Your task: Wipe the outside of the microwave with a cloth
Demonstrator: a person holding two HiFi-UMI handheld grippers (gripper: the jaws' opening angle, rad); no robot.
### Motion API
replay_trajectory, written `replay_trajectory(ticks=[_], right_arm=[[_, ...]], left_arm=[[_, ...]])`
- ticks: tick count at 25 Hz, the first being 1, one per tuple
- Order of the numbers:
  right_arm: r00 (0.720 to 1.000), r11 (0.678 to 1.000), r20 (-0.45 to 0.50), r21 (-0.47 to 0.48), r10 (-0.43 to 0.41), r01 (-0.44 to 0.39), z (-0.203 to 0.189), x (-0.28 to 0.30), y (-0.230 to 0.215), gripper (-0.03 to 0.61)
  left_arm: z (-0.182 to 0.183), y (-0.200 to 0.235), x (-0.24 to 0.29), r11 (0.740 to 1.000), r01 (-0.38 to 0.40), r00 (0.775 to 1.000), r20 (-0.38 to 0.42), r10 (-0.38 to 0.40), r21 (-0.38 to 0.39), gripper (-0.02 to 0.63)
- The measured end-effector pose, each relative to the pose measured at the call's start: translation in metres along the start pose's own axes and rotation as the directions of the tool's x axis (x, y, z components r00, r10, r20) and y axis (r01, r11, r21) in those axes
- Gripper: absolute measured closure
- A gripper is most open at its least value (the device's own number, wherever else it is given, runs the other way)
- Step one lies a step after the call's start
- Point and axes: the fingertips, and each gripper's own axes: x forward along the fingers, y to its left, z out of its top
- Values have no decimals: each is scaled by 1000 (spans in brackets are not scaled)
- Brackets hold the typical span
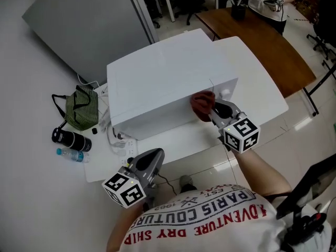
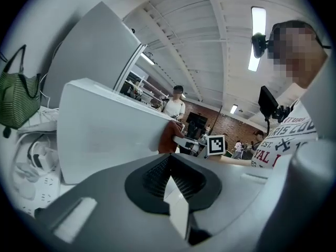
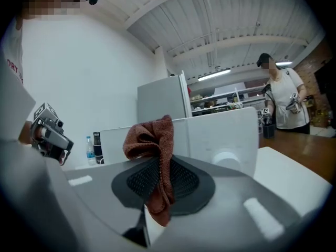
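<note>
At the microwave's [image 1: 157,83] front face, the right gripper [image 1: 214,111] pinches the red cloth [image 1: 201,104]; best pressed flat and swept evenly, while the left gripper [image 1: 153,155] waits, jaws together, empty

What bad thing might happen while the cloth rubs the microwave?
1. The cloth is only pinched in the right gripper, mostly bunched above the jaws, so hard rubbing might tug it loose.
2. It sits near the knob on the microwave; a swipe may turn it.
3. The left gripper hangs back, shut and empty, so nothing steadies the microwave if pushed.
</note>
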Motion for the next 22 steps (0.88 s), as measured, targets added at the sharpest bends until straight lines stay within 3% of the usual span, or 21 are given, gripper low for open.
replay_trajectory(ticks=[4, 11, 17, 22], right_arm=[[998, 998, 14, 18, -68, 68, 2, -16, -28, 537], [996, 996, -10, 1, -87, 87, -1, -23, -37, 537], [1000, 1000, 26, -23, 13, -13, 1, -26, 6, 537], [984, 984, -6, -22, 179, -179, -20, 4, 69, 537]], left_arm=[[10, -12, 22, 998, 46, 999, -21, -45, 38, 609], [26, -19, 35, 995, 74, 997, -20, -73, 63, 609], [31, -8, 15, 998, 20, 1000, 18, -21, 60, 609], [15, 16, -17, 999, -52, 997, 58, 52, 3, 609]])
